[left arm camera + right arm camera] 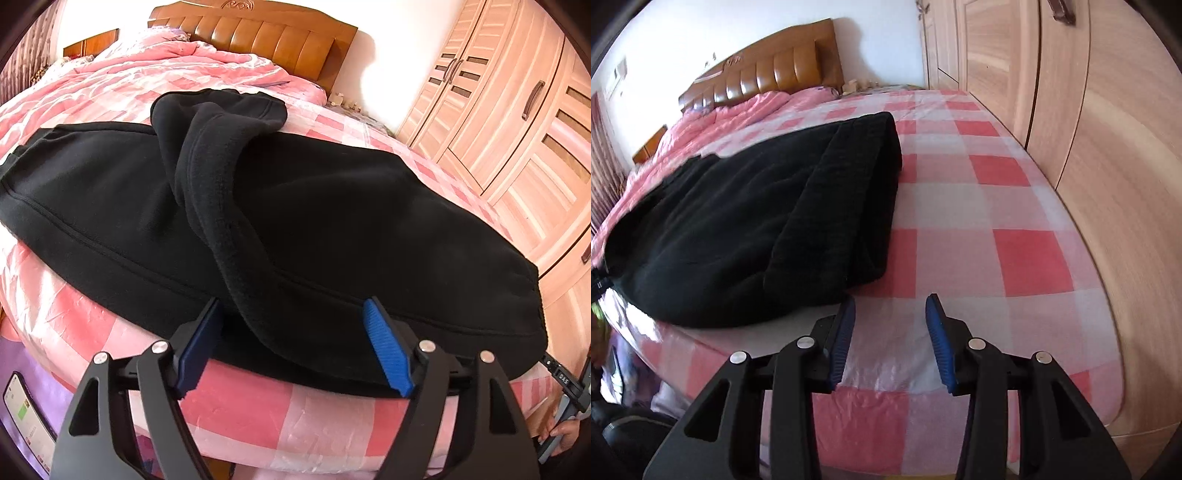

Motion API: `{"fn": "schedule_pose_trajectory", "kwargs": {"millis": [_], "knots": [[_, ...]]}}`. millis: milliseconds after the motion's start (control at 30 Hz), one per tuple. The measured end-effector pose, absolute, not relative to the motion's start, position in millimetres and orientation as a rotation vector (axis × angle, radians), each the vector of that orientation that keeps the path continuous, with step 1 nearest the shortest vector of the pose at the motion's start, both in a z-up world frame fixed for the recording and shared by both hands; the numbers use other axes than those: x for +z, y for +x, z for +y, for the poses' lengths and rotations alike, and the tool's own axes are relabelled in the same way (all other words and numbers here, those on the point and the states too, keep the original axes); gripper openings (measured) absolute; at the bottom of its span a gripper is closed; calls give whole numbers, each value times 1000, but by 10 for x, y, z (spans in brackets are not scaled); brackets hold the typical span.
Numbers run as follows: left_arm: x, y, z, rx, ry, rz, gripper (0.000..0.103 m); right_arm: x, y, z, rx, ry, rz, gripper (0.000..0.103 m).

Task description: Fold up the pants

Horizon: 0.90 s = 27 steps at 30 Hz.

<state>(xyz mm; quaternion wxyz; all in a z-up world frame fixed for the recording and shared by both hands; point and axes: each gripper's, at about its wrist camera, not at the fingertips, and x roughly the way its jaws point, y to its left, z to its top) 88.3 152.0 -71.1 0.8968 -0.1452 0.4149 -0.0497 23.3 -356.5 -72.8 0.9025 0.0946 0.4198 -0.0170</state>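
Note:
Black fleece pants (332,206) lie across the pink checked bed (317,417), and a twisted leg (207,177) is draped over them toward the near edge. My left gripper (291,314) is open at the pants' near edge, with the draped leg lying between its blue pads (388,350). In the right wrist view the pants (757,221) lie at left. My right gripper (890,306) is open and empty over the bed sheet (960,221), just right of the pants' near corner.
A brown headboard (266,40) and a rumpled pink quilt (147,70) are at the far end. A wooden wardrobe (1089,147) stands close along the bed's right side. A phone (26,417) lies at lower left. The other hand and its gripper (565,406) show at the right edge.

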Motion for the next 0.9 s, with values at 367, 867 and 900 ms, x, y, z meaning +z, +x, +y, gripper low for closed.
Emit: {"fn": "schedule_pose_trajectory", "kwargs": {"millis": [367, 867, 900], "knots": [[-714, 866, 1528, -118, -336, 862, 78, -670, 266, -3468, 58, 258, 855, 35], [-764, 821, 1269, -135, -230, 843, 86, -711, 429, -3563, 46, 472, 864, 50], [-766, 821, 1253, -132, -220, 841, 87, -721, 457, -3529, 73, 490, 851, 50]]}}
